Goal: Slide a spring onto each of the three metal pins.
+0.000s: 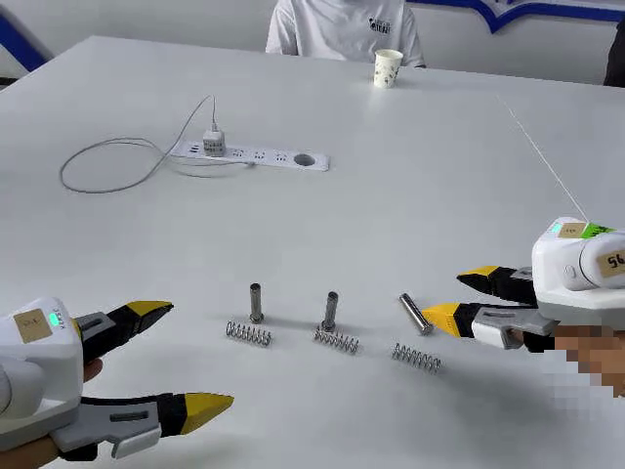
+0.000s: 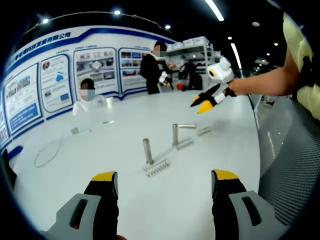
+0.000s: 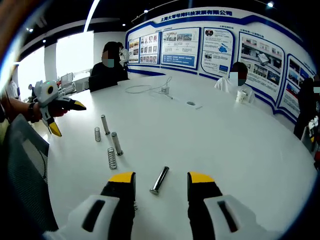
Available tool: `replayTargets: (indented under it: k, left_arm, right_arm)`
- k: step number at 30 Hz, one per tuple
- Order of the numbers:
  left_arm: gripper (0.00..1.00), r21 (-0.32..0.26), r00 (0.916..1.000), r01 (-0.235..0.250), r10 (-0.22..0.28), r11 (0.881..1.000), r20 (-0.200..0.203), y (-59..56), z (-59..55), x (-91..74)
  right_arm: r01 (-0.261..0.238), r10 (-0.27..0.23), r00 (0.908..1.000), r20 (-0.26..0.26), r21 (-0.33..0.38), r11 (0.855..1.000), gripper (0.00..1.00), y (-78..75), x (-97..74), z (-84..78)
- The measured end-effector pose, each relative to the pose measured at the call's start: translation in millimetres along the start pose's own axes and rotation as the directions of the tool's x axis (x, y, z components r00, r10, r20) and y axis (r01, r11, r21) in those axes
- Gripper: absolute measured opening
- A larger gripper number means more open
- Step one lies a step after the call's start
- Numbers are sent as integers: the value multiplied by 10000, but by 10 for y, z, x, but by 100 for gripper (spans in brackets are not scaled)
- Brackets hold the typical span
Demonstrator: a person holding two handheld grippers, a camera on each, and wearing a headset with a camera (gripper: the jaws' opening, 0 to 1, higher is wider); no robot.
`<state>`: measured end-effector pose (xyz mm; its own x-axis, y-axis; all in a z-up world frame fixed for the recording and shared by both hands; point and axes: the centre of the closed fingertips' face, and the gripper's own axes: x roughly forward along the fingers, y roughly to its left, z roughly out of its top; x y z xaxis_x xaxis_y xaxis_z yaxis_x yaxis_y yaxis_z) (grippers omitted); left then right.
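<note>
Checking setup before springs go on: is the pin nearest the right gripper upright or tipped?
Tipped: the right pin lies flat on the table, while the left pin and middle pin stand upright.

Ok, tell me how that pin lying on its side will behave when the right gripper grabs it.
The lying pin is a smooth round cylinder on a flat table, so a nudge will probably roll it. Its polished metal may slip between the fingers of the open right gripper. It looks solid, so likely stiff and heavy for its size.
</note>
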<state>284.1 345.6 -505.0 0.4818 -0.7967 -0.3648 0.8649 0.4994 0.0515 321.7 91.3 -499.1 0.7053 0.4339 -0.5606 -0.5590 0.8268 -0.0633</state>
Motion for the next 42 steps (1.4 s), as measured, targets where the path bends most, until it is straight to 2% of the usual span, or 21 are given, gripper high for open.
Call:
replayTargets:
  k: [17, 31, 42]
  left_arm:
    - [77, -40, 10000, -49, 49, 10000, 18, -14, -11, -13]
    - [77, -94, 10000, -62, 63, 9999, 46, 2, -29, -11]
    - [77, -178, 10000, -31, 31, 9998, 40, 4, -59, 0]
  right_arm:
    - [349, -338, 9965, -764, 134, 9993, 32, -45, 214, -20]
    - [652, -601, 9863, -1534, 286, 9975, 26, -40, 414, -96]
    - [890, -783, 9739, -2128, 413, 9952, 22, -46, 588, -176]
